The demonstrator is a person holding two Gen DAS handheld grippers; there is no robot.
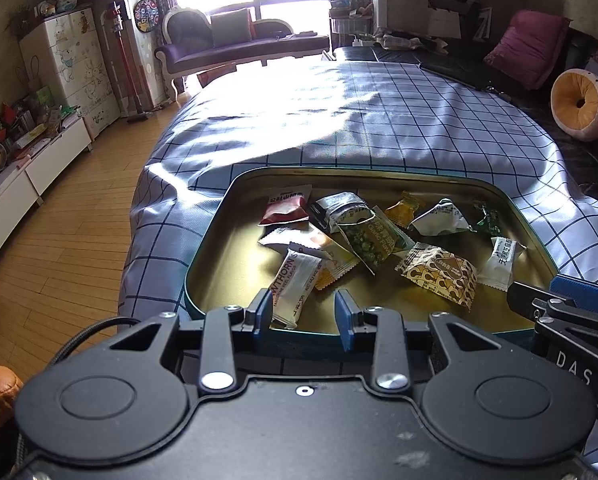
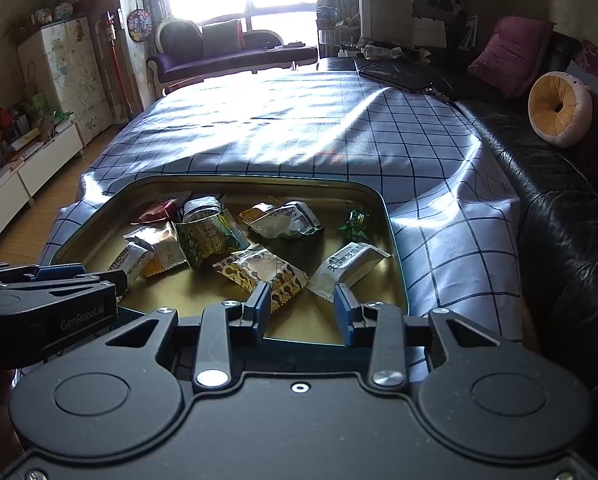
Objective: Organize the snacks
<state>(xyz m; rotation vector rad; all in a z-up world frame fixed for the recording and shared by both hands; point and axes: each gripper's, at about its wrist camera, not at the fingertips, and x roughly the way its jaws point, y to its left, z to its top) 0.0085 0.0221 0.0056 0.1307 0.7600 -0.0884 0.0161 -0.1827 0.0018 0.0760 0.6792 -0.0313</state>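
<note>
Left gripper (image 1: 303,312) and right gripper (image 2: 302,307) both hang with jaws apart, empty, over the tin (image 1: 207,264). Snacks (image 1: 371,240) already sit piled inside (sorting looks basically done), so I'd guess they're just hovering.

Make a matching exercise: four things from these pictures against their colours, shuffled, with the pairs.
Things:
1. tin tray
2. tablecloth
3. square cushion
4. small twisted candy

Colours:
A. green
B. gold inside
C. magenta
D. white with a dark grid

Pairs: 1-B, 2-D, 3-C, 4-A
</note>
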